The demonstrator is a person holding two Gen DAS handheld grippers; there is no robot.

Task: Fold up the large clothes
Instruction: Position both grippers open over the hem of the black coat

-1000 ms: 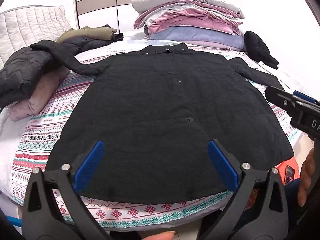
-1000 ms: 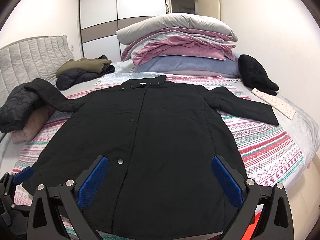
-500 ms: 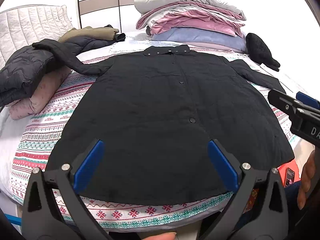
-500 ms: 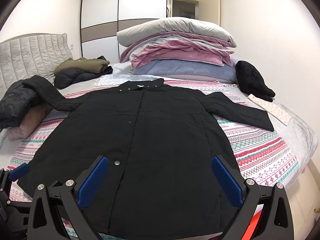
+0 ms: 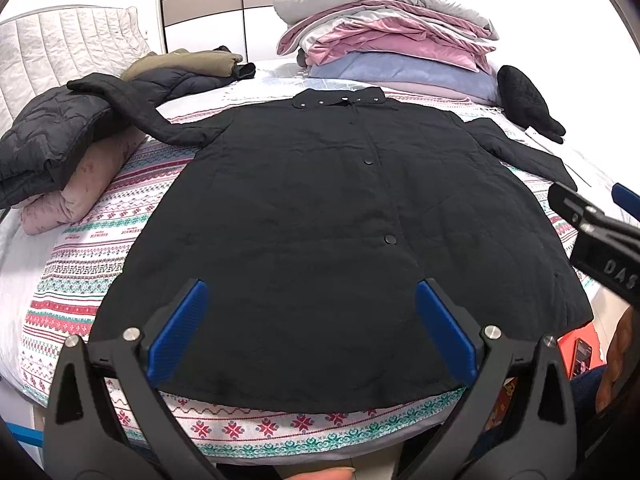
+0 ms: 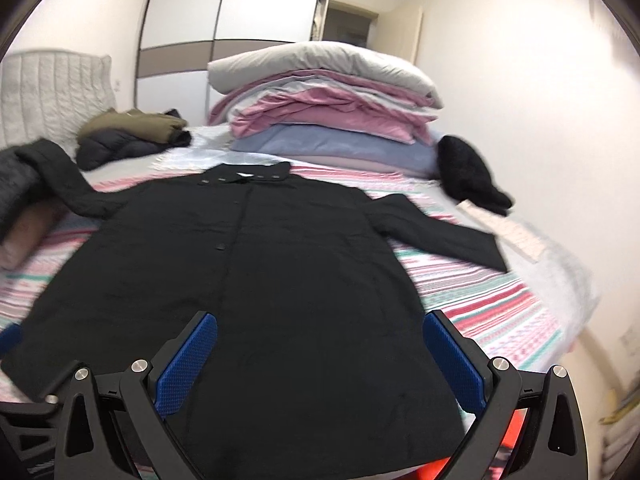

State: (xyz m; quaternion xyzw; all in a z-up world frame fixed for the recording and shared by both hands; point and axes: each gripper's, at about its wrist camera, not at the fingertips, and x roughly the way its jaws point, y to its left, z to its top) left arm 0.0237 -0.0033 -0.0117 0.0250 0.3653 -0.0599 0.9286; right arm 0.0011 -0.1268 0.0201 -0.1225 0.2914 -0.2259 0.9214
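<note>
A long black snap-front coat (image 5: 328,216) (image 6: 256,280) lies flat on the patterned bedspread (image 5: 80,264), collar at the far side, hem at the near bed edge. Its left sleeve drapes up onto a pile of clothes; its right sleeve (image 6: 440,232) lies spread to the right. My left gripper (image 5: 312,328) hovers open above the hem, holding nothing. My right gripper (image 6: 320,360) is also open and empty over the coat's lower right part. The right gripper's body (image 5: 592,232) shows at the right edge of the left wrist view.
Folded pink, grey and blue bedding (image 5: 384,40) is stacked behind the collar. A black quilted jacket on pink cloth (image 5: 52,152) sits left, an olive and dark jacket pile (image 5: 188,68) behind it. A black knit item (image 6: 468,176) lies right. A white padded headboard (image 5: 60,52) stands far left.
The right gripper has tilted upward and moved, blurring its view; the coat sits lower in frame. The left gripper's view is almost unchanged. Both stay open.
</note>
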